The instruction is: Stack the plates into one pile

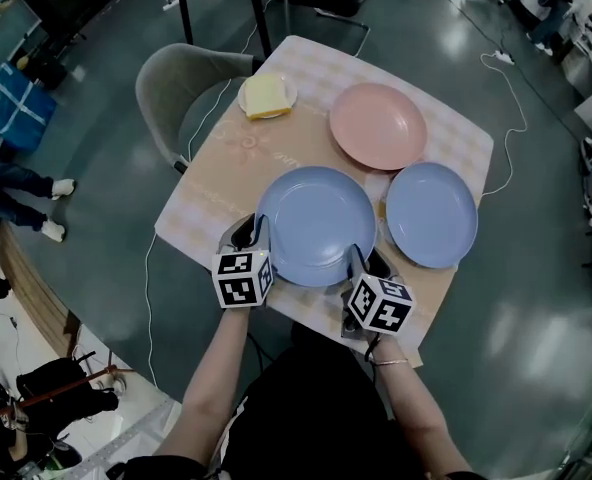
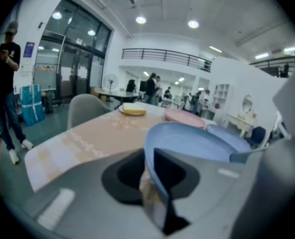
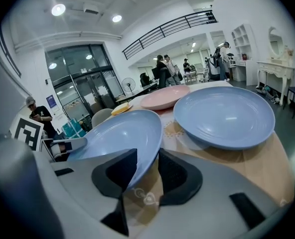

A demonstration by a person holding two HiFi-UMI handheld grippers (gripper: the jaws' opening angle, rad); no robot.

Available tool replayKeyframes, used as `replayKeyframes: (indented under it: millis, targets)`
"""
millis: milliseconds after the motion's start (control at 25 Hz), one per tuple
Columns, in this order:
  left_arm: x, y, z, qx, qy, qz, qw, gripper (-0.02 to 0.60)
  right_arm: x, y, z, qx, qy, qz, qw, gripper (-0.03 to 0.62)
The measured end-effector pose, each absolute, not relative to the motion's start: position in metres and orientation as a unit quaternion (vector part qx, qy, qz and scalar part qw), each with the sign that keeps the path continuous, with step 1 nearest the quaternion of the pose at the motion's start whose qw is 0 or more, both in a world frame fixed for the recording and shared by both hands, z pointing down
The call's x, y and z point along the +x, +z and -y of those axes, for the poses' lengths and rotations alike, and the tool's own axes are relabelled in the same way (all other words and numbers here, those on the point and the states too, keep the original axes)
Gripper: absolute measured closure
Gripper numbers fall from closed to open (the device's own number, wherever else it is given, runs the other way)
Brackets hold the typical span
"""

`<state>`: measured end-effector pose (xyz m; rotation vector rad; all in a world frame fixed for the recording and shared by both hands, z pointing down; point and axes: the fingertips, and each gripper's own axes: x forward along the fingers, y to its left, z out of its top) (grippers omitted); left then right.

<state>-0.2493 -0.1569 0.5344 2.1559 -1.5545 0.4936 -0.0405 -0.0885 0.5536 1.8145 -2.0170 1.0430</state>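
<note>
A: Blue plate (image 1: 316, 223), the big near one, is by the front edge of the table (image 1: 226, 158), w/ both grippers on its near rim. What's the grip like?

B: The left gripper (image 2: 150, 171) is nearly closed, pads pinching the rim on its side. The right gripper (image 3: 146, 169) stands wider. The rim's between its jaws, but a gap shows under the plate on one side, so prob not clamped.

A: So risk no. 1?

B: Uneven hold. If L lifts while R isn't biting, the plate pivots, slips out of R & bangs back on the table. Or it goes off the front, since it's so close to that edge.

A: And the others?

B: The second blue plate (image 1: 431, 214) lies just beside it on the right, rims almost touching. The pink plate (image 1: 378, 125) is further back, apart from both. Carry the held one across w/o enough height & it could clip a rim and shove that plate along.

A: Plates look slick, too.

B: Glossy, yes. A thin rim pinch could slide in the pads if tilted hard. Also both hands need to move together. If they pull apart, one loses the rim.

A: The small dish (image 1: 267, 96) w/ the yellow thing?

B: Far corner, well apart. No issue.
</note>
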Motion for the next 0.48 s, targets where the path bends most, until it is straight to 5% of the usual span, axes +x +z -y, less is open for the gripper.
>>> replayKeyframes:
  millis: [480]
  targets:
    - [-0.241, 0.5, 0.122, 0.787, 0.147, 0.565, 0.199, 0.526, -0.025, 0.518, 0.06, 0.642, 0.327, 0.689, 0.08, 0.5]
